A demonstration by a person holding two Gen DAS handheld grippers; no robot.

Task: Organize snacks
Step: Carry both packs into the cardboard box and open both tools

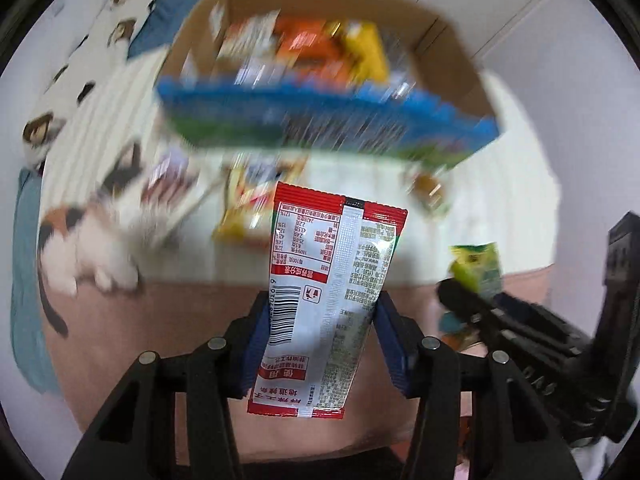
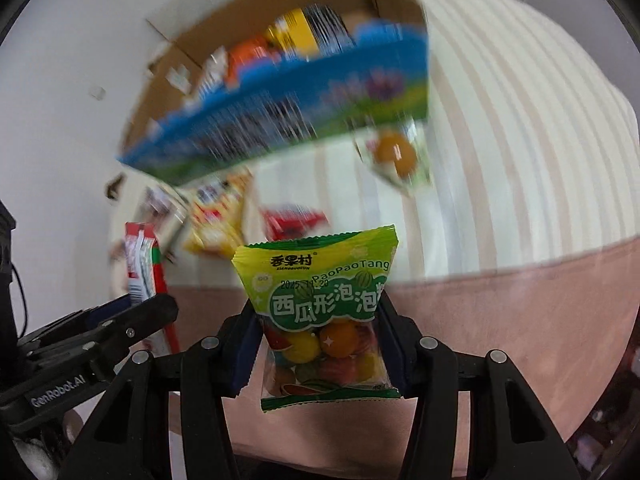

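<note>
Snacks partly sorted: cardboard box (image 1: 440, 40) already holds several, left gripper (image 1: 320, 344) clamps a red packet (image 1: 332, 280), right gripper (image 2: 320, 340) a green candy bag (image 2: 320, 300) (both short of the box), loose packets (image 2: 216, 220) lying before it.

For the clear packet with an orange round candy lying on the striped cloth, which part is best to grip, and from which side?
Judging from its pose, the clear packet with an orange round candy lies flat and alone on the striped cloth. Probably come from above and pinch across a flat sealed edge, not the round bulge, which may slip.
</note>
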